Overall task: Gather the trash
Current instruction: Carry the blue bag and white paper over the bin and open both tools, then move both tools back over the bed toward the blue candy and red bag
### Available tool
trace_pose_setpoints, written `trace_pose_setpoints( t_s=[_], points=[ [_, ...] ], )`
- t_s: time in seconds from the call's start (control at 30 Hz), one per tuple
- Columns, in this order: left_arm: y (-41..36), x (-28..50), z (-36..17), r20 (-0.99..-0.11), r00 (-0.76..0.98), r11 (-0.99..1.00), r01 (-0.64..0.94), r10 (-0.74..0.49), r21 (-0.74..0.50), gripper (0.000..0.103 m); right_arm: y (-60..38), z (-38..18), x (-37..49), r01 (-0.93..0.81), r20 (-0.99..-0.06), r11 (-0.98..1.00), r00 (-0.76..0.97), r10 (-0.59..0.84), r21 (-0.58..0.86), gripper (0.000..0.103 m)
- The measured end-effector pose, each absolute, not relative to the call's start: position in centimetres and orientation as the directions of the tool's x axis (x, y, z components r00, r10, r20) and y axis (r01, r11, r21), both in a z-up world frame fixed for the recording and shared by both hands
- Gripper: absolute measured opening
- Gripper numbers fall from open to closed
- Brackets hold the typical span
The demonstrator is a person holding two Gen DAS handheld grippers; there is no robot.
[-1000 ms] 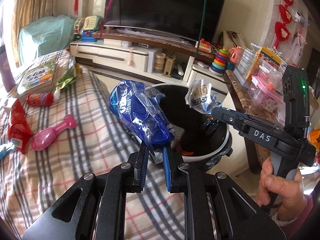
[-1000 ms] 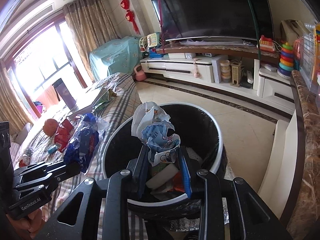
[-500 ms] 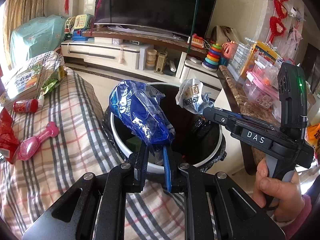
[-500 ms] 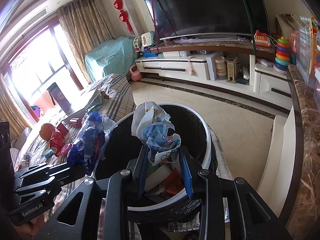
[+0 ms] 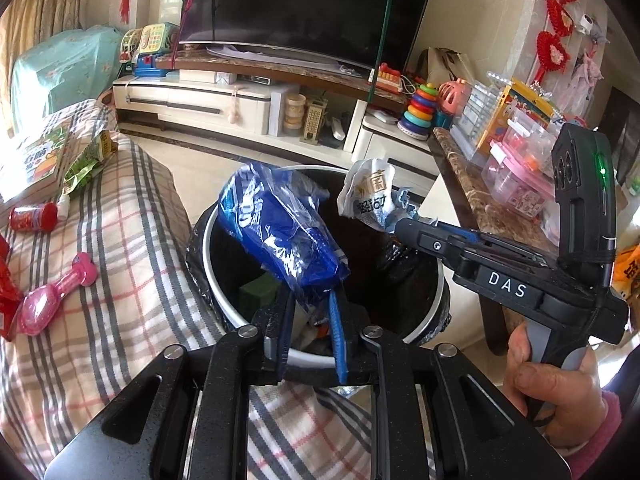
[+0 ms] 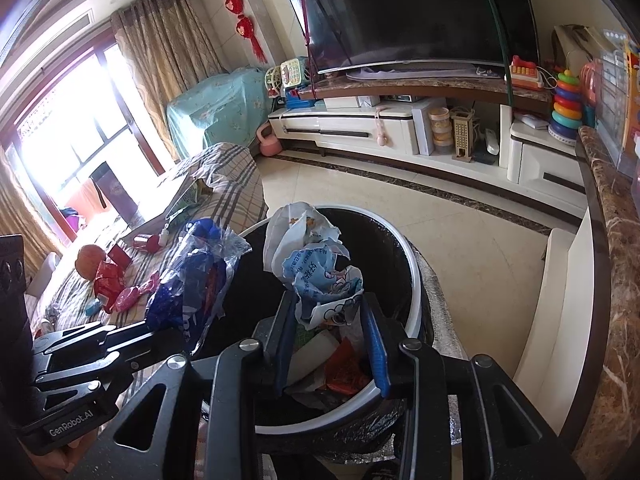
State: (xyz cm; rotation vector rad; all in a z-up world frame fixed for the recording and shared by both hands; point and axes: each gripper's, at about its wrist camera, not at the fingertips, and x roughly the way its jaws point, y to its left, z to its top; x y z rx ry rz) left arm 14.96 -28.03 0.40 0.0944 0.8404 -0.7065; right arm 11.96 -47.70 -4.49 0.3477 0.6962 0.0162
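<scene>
My left gripper (image 5: pixel 310 300) is shut on a crumpled blue plastic bag (image 5: pixel 280 236) and holds it over the round bin (image 5: pixel 212 280) with a white rim and black liner. My right gripper (image 6: pixel 328 312) is shut on a crumpled white and light-blue wrapper (image 6: pixel 316 268), also above the bin (image 6: pixel 414 280). The right gripper (image 5: pixel 404 226) with its wrapper (image 5: pixel 372 200) shows in the left wrist view. The left gripper (image 6: pixel 160 330) with its blue bag (image 6: pixel 192 284) shows in the right wrist view. Trash lies inside the bin.
A plaid-covered sofa (image 5: pixel 120 280) left of the bin carries a pink toy (image 5: pixel 56 294), a red can (image 5: pixel 32 218), red wrappers (image 6: pixel 108 280) and a green packet (image 5: pixel 88 160). A marble counter (image 6: pixel 616 280) stands right. A TV stand (image 6: pixel 400 128) is beyond.
Both grippers moved forward with their trash, from beside the bin to over its opening. Both stay shut on their items.
</scene>
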Motion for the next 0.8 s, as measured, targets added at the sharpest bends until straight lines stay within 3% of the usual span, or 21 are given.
trace_pose_setpoints(
  t_s=[0.1,0.27,0.43,0.8],
  points=[
    [-27.8,15.1,0.3,-0.710,0.462,0.778,0.598,-0.531,-0.193,0.044,-48.0,-4.4,11.8,0.105,-0.615,0.936,0.777,0.134,0.337,0.054],
    [-26.8,14.8,0.1,-0.709,0.474,0.790,0.581,-0.522,-0.193,0.048,-48.0,-4.0,11.7,0.105,-0.601,0.933,0.788,0.134,0.344,0.059],
    [-24.7,14.8,-0.3,-0.709,0.500,0.822,0.534,-0.498,-0.201,0.058,-47.4,-3.8,11.5,0.084,-0.585,0.925,0.795,0.162,0.370,0.085],
    [-17.8,14.5,-1.2,-0.717,0.552,0.894,0.380,-0.425,-0.237,0.065,-43.9,-3.5,11.4,0.020,-0.576,0.929,0.790,0.211,0.369,0.092]
  ],
)
